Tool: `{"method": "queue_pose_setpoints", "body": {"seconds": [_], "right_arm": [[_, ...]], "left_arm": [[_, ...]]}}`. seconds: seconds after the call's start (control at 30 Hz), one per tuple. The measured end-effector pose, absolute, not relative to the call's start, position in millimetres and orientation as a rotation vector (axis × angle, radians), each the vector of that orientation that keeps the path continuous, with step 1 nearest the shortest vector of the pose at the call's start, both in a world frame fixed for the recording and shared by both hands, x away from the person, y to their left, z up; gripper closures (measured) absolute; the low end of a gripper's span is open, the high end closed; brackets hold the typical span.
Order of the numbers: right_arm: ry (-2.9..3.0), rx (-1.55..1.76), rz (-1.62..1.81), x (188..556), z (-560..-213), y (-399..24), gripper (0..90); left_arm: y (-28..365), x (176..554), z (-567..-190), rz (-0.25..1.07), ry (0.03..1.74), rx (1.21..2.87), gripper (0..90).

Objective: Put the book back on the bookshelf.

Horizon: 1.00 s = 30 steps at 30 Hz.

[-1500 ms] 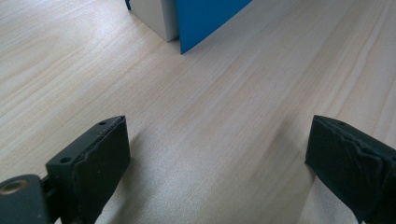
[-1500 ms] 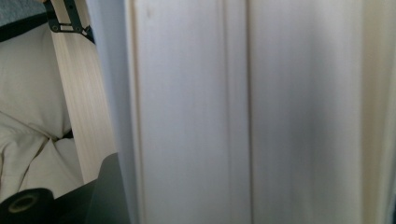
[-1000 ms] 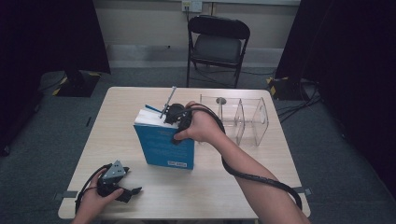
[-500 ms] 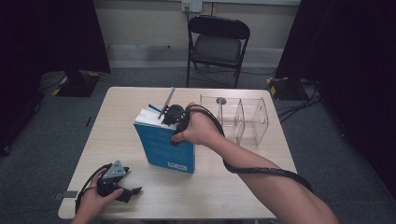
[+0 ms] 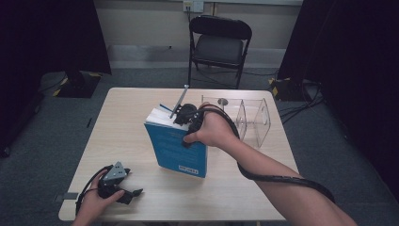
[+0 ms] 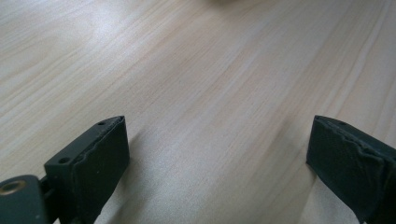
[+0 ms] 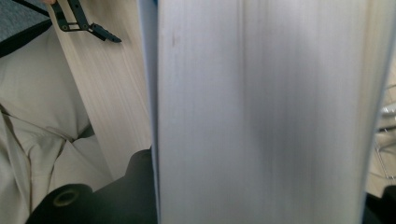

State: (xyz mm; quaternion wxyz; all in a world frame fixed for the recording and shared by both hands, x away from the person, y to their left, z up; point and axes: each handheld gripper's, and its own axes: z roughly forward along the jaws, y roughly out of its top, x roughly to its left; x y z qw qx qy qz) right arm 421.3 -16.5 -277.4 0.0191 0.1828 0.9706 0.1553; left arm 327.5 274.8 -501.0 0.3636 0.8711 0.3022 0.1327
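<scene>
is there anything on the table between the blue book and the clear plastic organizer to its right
Nothing visible. In the high view the blue book stands upright, clamped at its top by the right gripper. The clear organizer sits just to its right, and the strip of table between them looks bare apart from the person's hand.

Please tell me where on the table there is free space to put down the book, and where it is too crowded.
Bare wood lies on the table left of the blue book, from the far edge toward the left gripper, and along the near edge right of the book. The far right is crowded by the clear organizer and the right gripper.
</scene>
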Motion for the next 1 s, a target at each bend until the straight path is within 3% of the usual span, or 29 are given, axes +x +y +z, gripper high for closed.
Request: {"method": "queue_pose_setpoints", "body": {"seconds": [1.0], "right_arm": [[2.973,0.722,0.453,405,-261,-65,61.5]], "left_arm": [[274,327,-502,0.336,0.785,2.231,4.6]]}}
